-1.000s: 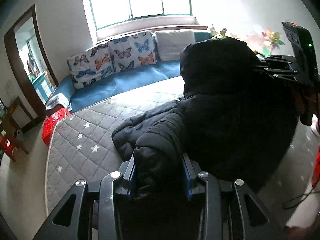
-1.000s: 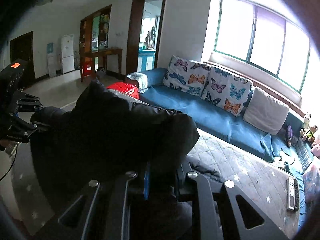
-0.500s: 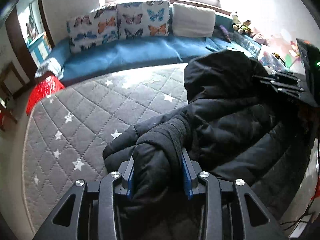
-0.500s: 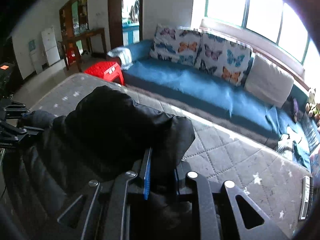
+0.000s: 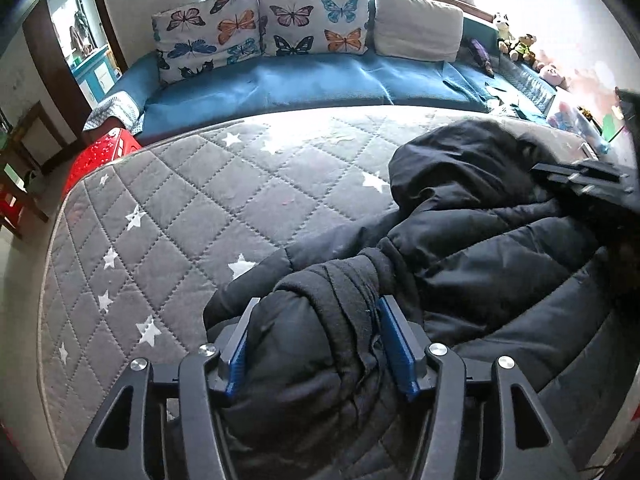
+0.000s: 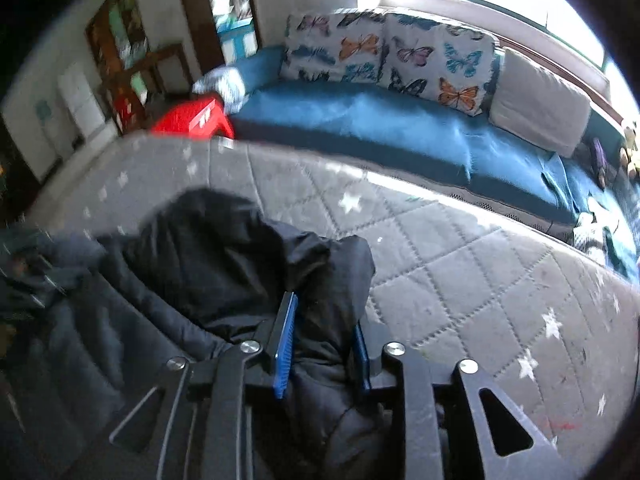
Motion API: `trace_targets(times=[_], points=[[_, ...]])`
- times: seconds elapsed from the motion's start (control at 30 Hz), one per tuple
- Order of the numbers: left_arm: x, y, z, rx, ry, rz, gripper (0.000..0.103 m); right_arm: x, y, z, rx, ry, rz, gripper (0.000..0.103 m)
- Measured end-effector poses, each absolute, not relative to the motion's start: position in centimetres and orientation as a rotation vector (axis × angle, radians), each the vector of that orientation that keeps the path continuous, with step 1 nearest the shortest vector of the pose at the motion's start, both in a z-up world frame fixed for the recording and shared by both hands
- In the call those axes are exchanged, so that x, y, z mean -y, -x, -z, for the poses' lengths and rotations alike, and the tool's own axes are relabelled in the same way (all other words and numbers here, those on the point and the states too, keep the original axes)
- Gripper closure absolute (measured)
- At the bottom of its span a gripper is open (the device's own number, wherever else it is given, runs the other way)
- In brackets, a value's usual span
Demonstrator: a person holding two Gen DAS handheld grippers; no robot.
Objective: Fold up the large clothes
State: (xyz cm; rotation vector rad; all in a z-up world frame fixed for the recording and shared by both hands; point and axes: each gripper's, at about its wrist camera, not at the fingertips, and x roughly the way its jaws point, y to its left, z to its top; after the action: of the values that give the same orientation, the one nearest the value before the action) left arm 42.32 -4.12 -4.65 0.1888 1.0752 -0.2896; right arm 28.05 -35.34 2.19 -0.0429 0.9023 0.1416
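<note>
my left tongs (image 5: 316, 344) are at 6 o'clock in the left wrist view, and their jaws have just been opening. a thick roll of the black jacket (image 5: 500, 264) with a knitted cuff sits between the blue pads (image 5: 394, 346); the cloth fills the gap and touches both pads, but i cannot tell if they press it or only lie against it. my right tongs (image 6: 322, 340) are at 6 o'clock in the right wrist view, and their jaws have also just been opening a little. a narrower fold of the same jacket stands between them, and here too i cannot tell if it is pinched.

the jacket lies bunched on the grey quilted mattress (image 5: 168, 216) with white stars. from the left view it spreads from 6 o'clock to 3 o'clock, with the hood part up at 2 o'clock, where my right tongs show as a dark shape at the edge. from the right view it lies from 6 to 9 o'clock.

beyond the mattress, at 12 o'clock, is a blue sofa (image 5: 304, 84) with two butterfly cushions (image 5: 264, 28) and a plain white cushion (image 5: 416, 26). a red stool (image 5: 100, 152) stands at 9 o'clock, just beside the mattress corner.
</note>
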Motion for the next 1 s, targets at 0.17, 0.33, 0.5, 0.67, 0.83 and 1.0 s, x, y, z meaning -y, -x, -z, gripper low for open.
trace_targets(times=[0.17, 0.33, 0.5, 0.67, 0.83, 1.0], points=[[3.9, -41.9, 4.6, -1.084, -0.178, 0.279, 0.036, 35.9, -25.6, -5.6, -0.854, 0.052, -0.141, 0.073], [3.7, -41.8, 4.4, -1.086, -0.172, 0.257, 0.028, 37.4, -23.6, -5.1, -0.911, 0.086, -0.123, 0.073], [3.5, -42.0, 4.4, -1.094, -0.166, 0.243, 0.023, 39.9, -24.1, -1.8, -0.945, -0.021, -0.101, 0.073], [3.5, -42.3, 4.4, -1.105, -0.16, 0.233, 0.02, 40.3, -25.9, 0.2, -0.991, -0.045, -0.086, 0.072], [2.3, -41.7, 2.5, -1.082, -0.046, 0.277, 0.024, 39.3, -25.6, -0.4, -0.989, 0.024, -0.068, 0.071], [2.4, -38.1, -1.5, -0.976, -0.029, 0.342, 0.028, 38.5, -24.4, -1.9, -0.943, 0.067, -0.047, 0.07]])
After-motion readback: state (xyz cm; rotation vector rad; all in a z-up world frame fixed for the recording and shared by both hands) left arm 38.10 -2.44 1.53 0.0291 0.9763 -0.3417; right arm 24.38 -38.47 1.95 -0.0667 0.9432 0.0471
